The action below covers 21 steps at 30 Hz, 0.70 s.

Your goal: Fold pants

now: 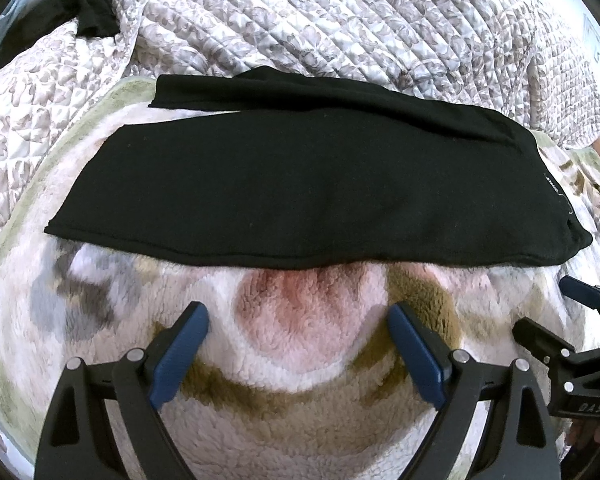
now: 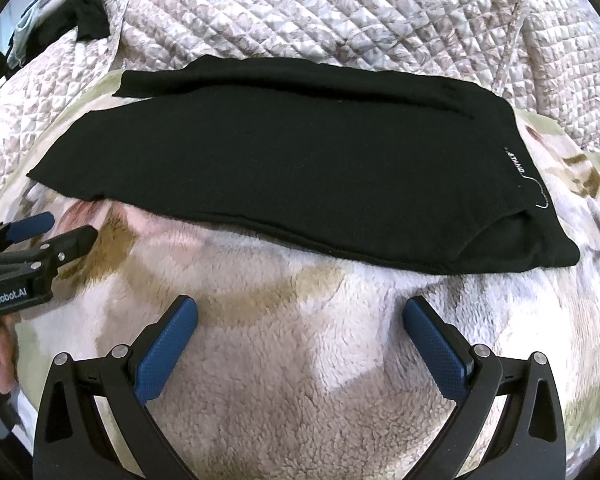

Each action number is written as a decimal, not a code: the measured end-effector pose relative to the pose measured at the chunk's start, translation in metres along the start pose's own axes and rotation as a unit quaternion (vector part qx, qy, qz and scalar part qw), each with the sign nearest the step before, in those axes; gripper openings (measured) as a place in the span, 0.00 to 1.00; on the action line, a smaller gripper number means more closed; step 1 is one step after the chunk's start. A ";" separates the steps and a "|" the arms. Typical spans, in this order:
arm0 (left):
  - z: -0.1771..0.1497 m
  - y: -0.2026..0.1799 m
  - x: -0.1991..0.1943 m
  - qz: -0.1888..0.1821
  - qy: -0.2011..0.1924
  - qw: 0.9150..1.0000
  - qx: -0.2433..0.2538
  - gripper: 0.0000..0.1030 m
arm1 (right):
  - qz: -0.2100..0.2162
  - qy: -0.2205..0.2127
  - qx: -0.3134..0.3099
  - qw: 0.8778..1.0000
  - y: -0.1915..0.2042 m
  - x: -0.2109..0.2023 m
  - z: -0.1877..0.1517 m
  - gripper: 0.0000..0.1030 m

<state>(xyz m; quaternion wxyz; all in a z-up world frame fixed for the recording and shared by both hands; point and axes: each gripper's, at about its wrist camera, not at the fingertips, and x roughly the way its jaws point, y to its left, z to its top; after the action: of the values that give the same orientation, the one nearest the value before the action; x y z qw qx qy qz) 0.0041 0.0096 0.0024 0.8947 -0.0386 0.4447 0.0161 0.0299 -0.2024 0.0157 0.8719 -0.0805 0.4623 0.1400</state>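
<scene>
The black pants (image 1: 300, 184) lie flat across a fluffy patterned blanket (image 1: 312, 380), legs laid side by side, waist end with a small white label at the right. They also show in the right wrist view (image 2: 300, 172). My left gripper (image 1: 298, 316) is open and empty, hovering just in front of the near edge of the pants. My right gripper (image 2: 300, 312) is open and empty, also in front of the near edge, closer to the waist end. Each gripper shows at the edge of the other's view, the right gripper (image 1: 572, 320) and the left gripper (image 2: 56, 228).
A quilted floral bedspread (image 1: 320, 20) lies bunched behind the pants. Another dark garment (image 1: 88, 8) sits at the far left corner. The fluffy blanket (image 2: 300, 380) spreads under and around both grippers.
</scene>
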 end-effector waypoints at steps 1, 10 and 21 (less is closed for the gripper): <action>0.001 0.001 0.000 -0.003 0.001 1.000 -0.002 0.90 | 0.001 0.001 -0.003 1.000 -0.001 -0.001 0.001 1.00; 0.016 0.045 -0.012 -0.041 -0.023 0.996 -0.069 0.87 | 0.011 -0.033 0.077 0.996 -0.060 -0.028 0.012 1.00; 0.029 0.106 0.013 -0.098 -0.029 0.974 -0.204 0.75 | 0.078 -0.042 0.273 0.958 -0.149 -0.007 0.008 0.87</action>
<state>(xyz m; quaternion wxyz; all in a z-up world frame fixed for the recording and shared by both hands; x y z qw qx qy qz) 0.0286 0.1177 0.0038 0.8777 -0.2637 0.3996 0.0197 0.0800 -0.3424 0.0275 0.8655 0.2028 0.4511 0.0794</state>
